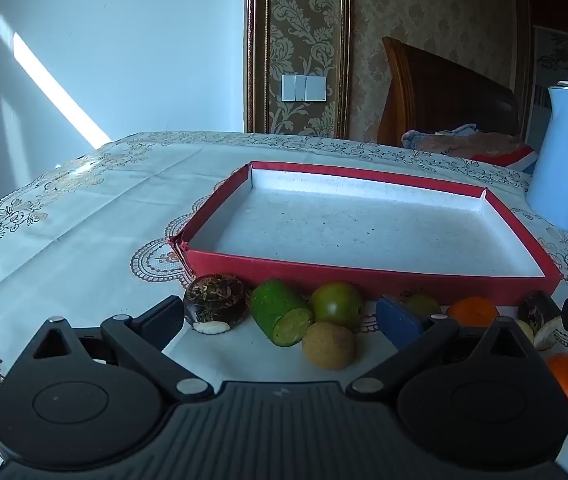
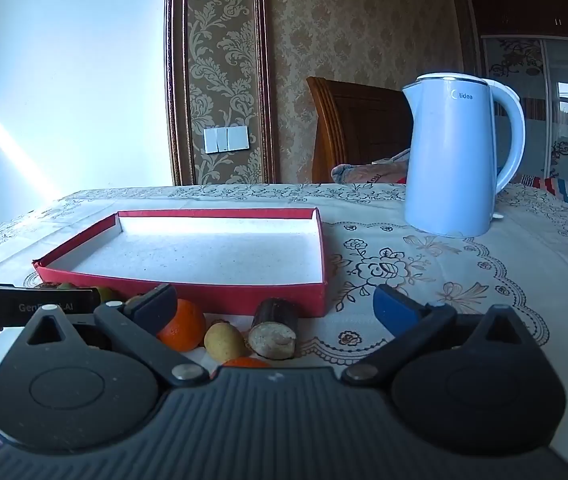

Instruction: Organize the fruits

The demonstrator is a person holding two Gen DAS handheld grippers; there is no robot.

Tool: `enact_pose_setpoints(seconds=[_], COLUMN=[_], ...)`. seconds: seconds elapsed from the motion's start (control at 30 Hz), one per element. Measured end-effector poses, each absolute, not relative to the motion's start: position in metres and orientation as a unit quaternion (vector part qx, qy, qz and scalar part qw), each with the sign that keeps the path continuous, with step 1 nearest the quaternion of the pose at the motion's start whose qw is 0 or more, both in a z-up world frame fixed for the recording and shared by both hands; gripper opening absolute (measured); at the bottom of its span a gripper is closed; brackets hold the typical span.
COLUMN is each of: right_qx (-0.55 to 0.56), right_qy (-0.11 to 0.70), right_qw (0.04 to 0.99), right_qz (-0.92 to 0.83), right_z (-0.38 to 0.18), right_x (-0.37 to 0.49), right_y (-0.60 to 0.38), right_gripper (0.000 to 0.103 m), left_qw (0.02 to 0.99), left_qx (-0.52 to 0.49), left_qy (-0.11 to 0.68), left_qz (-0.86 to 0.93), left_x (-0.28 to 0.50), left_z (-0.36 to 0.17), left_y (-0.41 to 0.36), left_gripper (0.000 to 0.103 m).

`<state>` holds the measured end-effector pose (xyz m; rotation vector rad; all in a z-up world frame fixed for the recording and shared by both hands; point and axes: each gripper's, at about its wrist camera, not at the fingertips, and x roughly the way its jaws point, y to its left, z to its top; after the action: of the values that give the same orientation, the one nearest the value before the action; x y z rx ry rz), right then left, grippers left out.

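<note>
Nearest to me in the left wrist view, my left gripper (image 1: pixel 284 316) has its jaws spread wide with nothing clamped; a tan round fruit (image 1: pixel 328 345) and a cut green cucumber piece (image 1: pixel 280 316) lie on the tablecloth (image 1: pixel 84 216) in the gap between the fingers, touched by neither pad. Just beyond them I see a green tomato (image 1: pixel 337 305), and to the left a dark brown half shell (image 1: pixel 215 309) with a pale slice at its base. Off to the right sit two oranges (image 1: pixel 471 311), one close to the camera edge and one further back, with a dark cut piece beside the black finger of the other tool.

In the right wrist view, my right gripper (image 2: pixel 276 308) is likewise fully spread and empty. Between its fingers lie an orange (image 2: pixel 184 326), a small tan fruit (image 2: pixel 224 340) and a dark stub with a pale cut face (image 2: pixel 274 334). The left tool's black finger crosses the left edge.

All the fruit lies in a loose row on the cloth, just in front of the near wall of the red tray (image 1: pixel 363 276), whose white floor holds nothing. Past the tray, toward the right, stands a pale blue kettle (image 2: pixel 451 156). Behind the table are a wooden headboard (image 2: pixel 355 128), bedding and patterned wallpaper with a light switch (image 2: pixel 226 140).
</note>
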<state>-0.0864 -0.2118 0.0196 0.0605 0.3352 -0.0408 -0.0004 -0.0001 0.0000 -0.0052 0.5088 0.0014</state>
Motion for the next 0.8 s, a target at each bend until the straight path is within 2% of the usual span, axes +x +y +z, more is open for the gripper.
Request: enact_pose_setpoints(seconds=[0.8], right_qx=[0.028], right_qy=[0.149], right_qw=[0.988], right_qz=[-0.027], right_z=[0.022], right_x=[-0.096], right_y=[-0.211], right_gripper=[0.103], left_qw=[0.969], left_qx=[-0.003], left_qy=[0.246], left_qz=[-0.003], left_x=[-0.005], left_z=[0.006], left_y=[-0.002], left_gripper=[0.103])
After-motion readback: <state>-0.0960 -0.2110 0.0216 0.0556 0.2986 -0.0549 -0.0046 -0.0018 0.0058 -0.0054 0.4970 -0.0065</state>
